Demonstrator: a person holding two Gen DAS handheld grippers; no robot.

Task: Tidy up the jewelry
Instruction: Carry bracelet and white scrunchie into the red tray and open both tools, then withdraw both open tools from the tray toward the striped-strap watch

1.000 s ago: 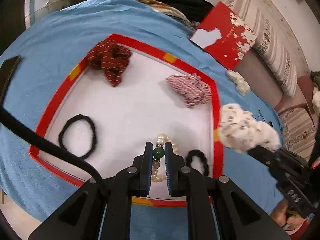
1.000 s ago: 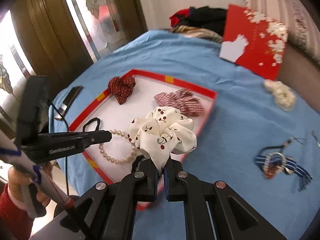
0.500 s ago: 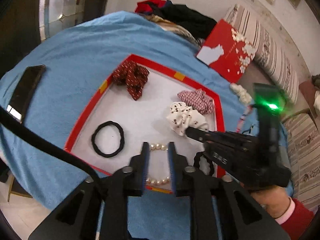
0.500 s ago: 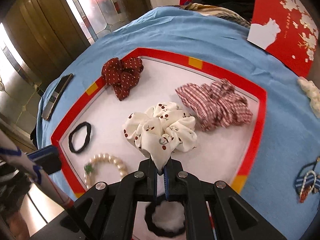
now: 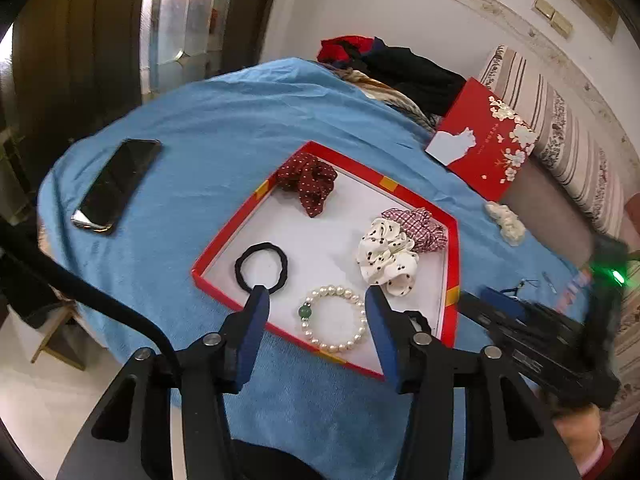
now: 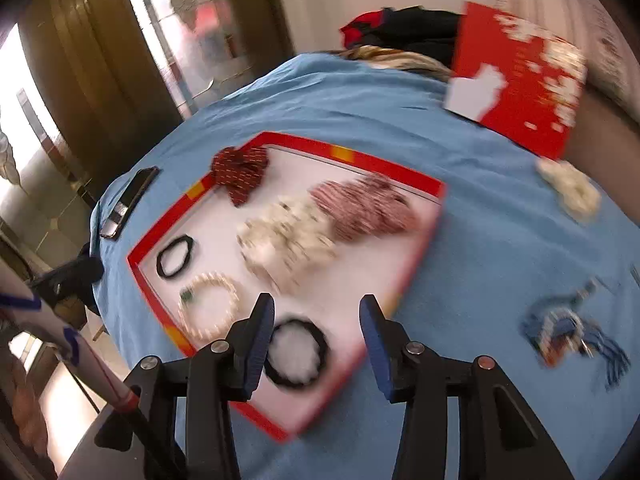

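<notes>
A red-rimmed white tray lies on the blue cloth. In it lie a pearl bracelet with a green bead, a white cherry-print scrunchie, a pink checked scrunchie, a dark red dotted scrunchie and two black hair ties. My left gripper is open and empty above the tray's near edge. My right gripper is open and empty over the near black tie; its body shows in the left wrist view.
A black phone lies left of the tray. A red gift box and dark clothes stand behind. A small white scrunchie and a blue tasselled piece lie on the cloth to the right.
My left gripper let go of the pearl bracelet, opened and drew back. My right gripper set the cherry-print scrunchie in the tray, opened and pulled away.
</notes>
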